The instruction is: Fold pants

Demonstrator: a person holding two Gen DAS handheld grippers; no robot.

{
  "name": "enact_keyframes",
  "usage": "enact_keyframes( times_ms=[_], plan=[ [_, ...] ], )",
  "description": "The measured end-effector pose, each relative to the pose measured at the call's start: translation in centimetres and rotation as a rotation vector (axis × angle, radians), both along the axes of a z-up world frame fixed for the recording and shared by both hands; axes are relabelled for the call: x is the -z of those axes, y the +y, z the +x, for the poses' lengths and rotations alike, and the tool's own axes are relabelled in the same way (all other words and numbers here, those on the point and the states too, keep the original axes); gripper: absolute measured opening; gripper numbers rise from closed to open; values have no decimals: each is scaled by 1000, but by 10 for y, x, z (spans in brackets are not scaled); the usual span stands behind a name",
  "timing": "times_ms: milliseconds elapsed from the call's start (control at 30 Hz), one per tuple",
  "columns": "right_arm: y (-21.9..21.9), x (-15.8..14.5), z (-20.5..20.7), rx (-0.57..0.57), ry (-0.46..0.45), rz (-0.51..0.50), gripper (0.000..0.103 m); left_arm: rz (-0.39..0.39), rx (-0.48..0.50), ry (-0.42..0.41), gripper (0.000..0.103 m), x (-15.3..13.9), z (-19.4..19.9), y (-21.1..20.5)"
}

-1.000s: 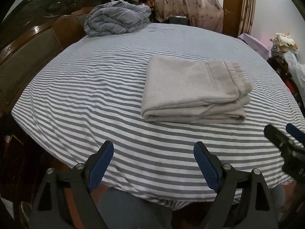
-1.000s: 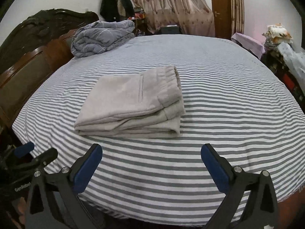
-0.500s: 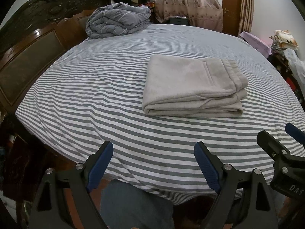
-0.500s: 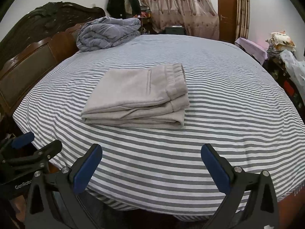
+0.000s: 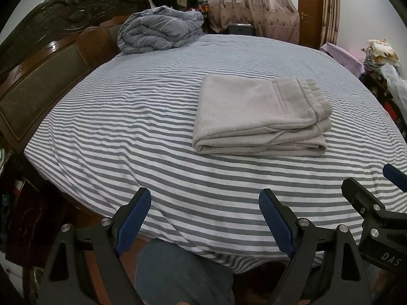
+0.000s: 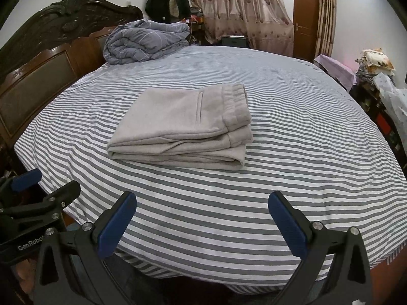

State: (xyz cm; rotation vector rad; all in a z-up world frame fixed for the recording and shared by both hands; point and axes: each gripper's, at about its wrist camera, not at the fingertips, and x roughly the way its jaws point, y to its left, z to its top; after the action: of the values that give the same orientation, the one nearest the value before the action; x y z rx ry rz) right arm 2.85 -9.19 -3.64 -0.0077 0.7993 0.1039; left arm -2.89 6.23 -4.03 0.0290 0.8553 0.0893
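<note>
Home bedroom: striped bed is filling the view, carved wooden headboard standing left, rolled duvet lying by it, curtains hanging behind.

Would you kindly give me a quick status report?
Left gripper open, right gripper open, both empty. Folded beige fleece pants lying on striped bed sheet. Nothing in the way.

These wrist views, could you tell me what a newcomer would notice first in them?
First the beige pants, folded into a neat stack in the middle of the striped bed sheet. Next, a bundled grey-blue quilt lies at the far corner by the dark carved headboard. In the foreground, the left tongs and right tongs both gape open, short of the pants.
</note>
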Motion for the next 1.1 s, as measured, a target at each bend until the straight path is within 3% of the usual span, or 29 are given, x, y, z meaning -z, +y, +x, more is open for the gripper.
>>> enact_keyframes(
  times_ms=[1100],
  plan=[
    [0, 9, -1, -5, 22, -11, 102, -1, -3, -11, 87, 7, 2, -4]
  ],
)
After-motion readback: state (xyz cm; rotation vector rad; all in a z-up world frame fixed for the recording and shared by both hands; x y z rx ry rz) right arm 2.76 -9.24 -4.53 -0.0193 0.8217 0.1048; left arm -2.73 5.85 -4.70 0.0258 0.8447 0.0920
